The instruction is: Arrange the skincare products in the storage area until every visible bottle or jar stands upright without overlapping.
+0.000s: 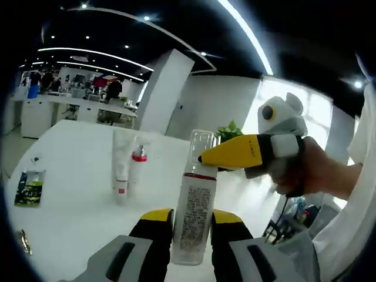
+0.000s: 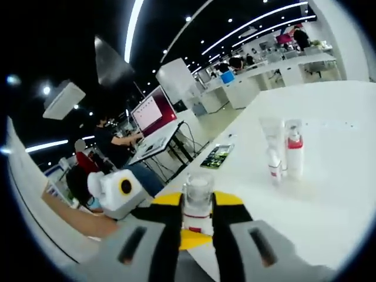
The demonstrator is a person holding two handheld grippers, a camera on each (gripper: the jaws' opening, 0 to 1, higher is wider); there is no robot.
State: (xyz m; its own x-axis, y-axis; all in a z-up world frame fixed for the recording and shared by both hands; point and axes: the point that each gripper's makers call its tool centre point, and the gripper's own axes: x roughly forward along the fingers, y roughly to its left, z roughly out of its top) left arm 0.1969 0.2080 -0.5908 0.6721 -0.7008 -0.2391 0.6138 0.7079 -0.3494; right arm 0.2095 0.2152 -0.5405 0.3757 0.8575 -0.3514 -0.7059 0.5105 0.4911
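Clear plastic bottle [image 1: 193, 205] with a red collar stands upright above the white table [image 1: 76, 176], pinched low between the left gripper [image 1: 192, 226] jaws and seemingly clamped at its cap by the right gripper [image 2: 197, 218], while two tubes [image 1: 129, 167] stand well beyond.

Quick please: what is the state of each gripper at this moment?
Left gripper: shut on the clear bottle, at its body.
Right gripper: shut on the same bottle, at its cap.
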